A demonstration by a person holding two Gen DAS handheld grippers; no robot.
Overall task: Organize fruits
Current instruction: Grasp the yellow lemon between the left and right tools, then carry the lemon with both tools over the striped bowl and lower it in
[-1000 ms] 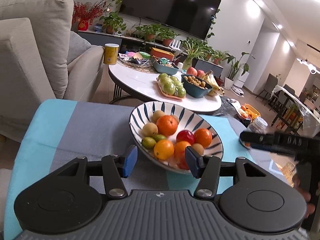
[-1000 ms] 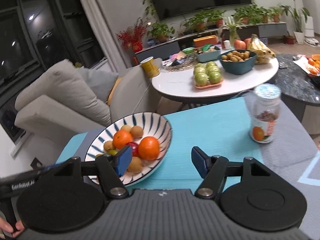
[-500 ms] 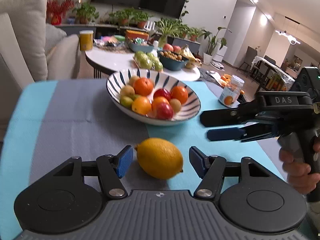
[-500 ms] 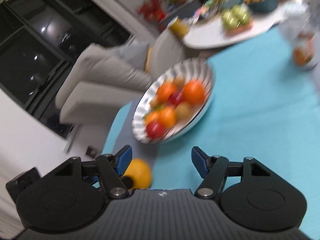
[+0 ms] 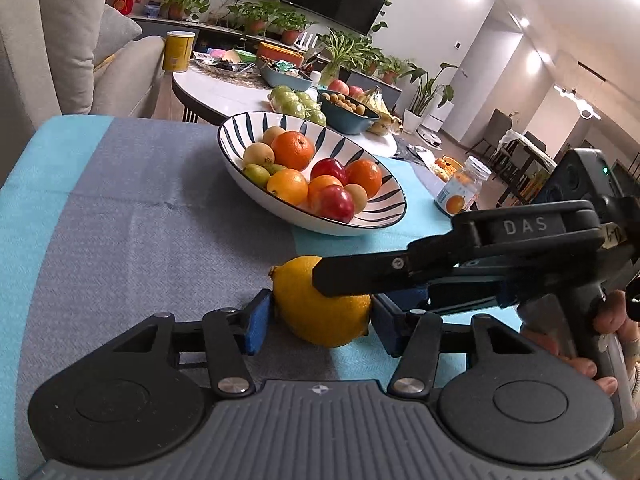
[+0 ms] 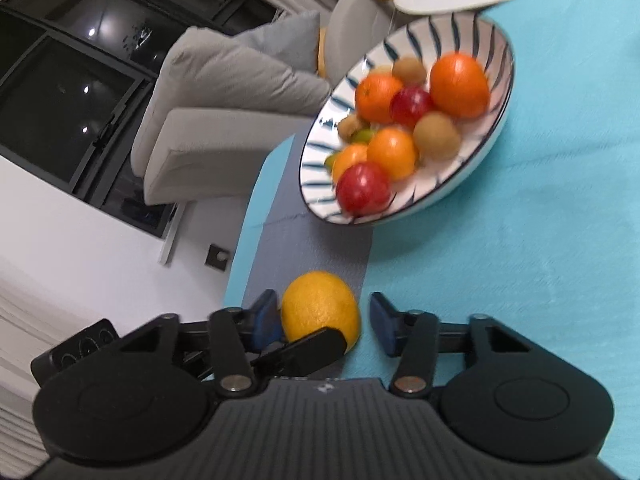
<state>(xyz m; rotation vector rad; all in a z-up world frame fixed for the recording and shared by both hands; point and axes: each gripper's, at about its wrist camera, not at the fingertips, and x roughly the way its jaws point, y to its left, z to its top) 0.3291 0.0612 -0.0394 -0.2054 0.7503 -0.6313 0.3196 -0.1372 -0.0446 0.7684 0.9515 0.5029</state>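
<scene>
A yellow lemon (image 5: 320,308) lies on the cloth-covered table, near its front edge. My left gripper (image 5: 318,322) has its blue pads on both sides of the lemon, jaws narrowed close to it. My right gripper (image 6: 322,318) is open around the same lemon (image 6: 320,308) from the other side; one of its fingers (image 5: 400,270) crosses over the lemon in the left wrist view. A white bowl with blue stripes (image 5: 380,216) behind holds oranges, red apples and small brownish and green fruits; it also shows in the right wrist view (image 6: 500,112).
A small jar with an orange on its label (image 5: 460,190) stands right of the bowl. A white round table (image 5: 224,92) with more fruit bowls and a yellow cup (image 5: 178,52) is behind. A grey sofa (image 6: 224,92) stands left.
Both grippers have come in low around the lemon. The left jaws have narrowed onto it. The right gripper has swung in from the right, over the lemon.
</scene>
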